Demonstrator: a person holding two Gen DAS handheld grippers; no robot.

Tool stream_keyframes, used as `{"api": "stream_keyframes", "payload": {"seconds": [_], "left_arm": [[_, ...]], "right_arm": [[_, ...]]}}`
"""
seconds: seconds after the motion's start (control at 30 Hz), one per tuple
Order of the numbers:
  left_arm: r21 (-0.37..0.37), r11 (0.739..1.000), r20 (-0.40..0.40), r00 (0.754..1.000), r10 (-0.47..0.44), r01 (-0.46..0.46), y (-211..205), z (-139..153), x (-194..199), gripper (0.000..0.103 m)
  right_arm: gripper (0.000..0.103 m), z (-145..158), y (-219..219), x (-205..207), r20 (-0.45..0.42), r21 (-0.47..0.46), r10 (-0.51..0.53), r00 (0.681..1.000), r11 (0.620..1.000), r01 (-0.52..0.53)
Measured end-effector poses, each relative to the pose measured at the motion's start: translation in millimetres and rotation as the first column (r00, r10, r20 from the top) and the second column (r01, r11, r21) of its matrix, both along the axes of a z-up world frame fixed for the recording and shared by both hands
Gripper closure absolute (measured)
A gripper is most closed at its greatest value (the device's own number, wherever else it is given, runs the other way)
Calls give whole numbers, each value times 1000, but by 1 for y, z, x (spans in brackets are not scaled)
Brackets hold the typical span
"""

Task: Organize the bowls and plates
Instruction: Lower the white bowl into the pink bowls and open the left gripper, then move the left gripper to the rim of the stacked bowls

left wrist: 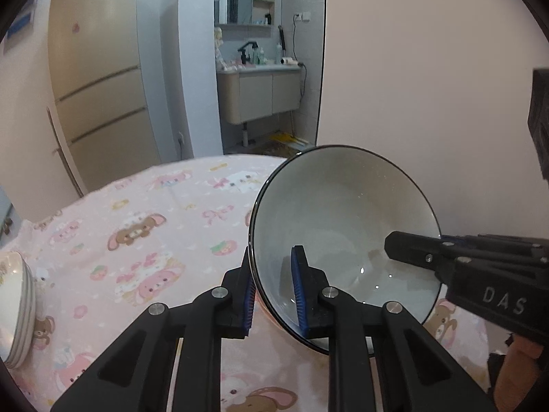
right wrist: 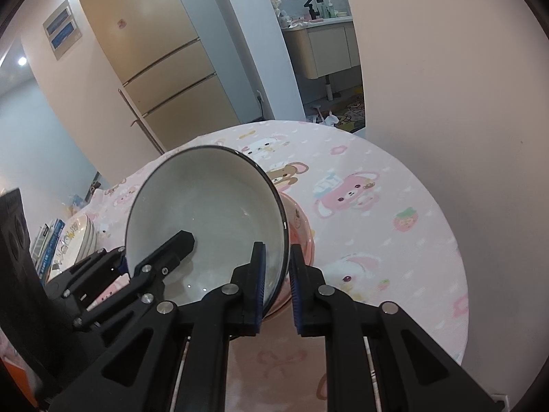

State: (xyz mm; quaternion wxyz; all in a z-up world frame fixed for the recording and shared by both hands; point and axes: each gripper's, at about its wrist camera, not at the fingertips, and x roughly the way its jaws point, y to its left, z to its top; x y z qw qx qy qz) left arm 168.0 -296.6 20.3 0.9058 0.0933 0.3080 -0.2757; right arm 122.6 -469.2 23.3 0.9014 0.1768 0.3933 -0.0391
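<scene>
Bowl (left wrist: 343, 226) tipped on edge above the cartoon-print tablecloth (left wrist: 137, 240), rim pinched on opposite sides by left gripper (left wrist: 274, 295) and right gripper (right wrist: 276, 285) — both clamped, likely to steady it — plate stack (left wrist: 17, 309) waiting well left.

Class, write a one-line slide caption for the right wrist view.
Both grippers, right gripper and left gripper, clamp opposite rims of a tilted white bowl above a pink tablecloth.
</scene>
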Motion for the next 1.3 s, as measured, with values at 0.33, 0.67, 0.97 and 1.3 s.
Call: {"api": "stream_keyframes", "payload": {"seconds": [0.33, 0.67, 0.97, 1.3], "left_arm": [[-66, 997, -94, 995, -35, 29, 10, -10, 11, 87], [-70, 998, -67, 998, 4, -8, 21, 2, 12, 87], [-75, 997, -21, 999, 27, -29, 31, 17, 7, 87], [-168, 986, 109, 993, 36, -17, 55, 61, -26, 21]], "right_arm": [[89, -7, -6, 7, -30, -16, -25, 999, 1000, 24], [87, -1, -4, 15, -11, -65, 10, 1000, 998, -11], [87, 8, -3, 1, 17, -81, 0, 1000, 997, 1], [68, 62, 1, -41, 203, -130, 2, 979, 991, 25]]}}
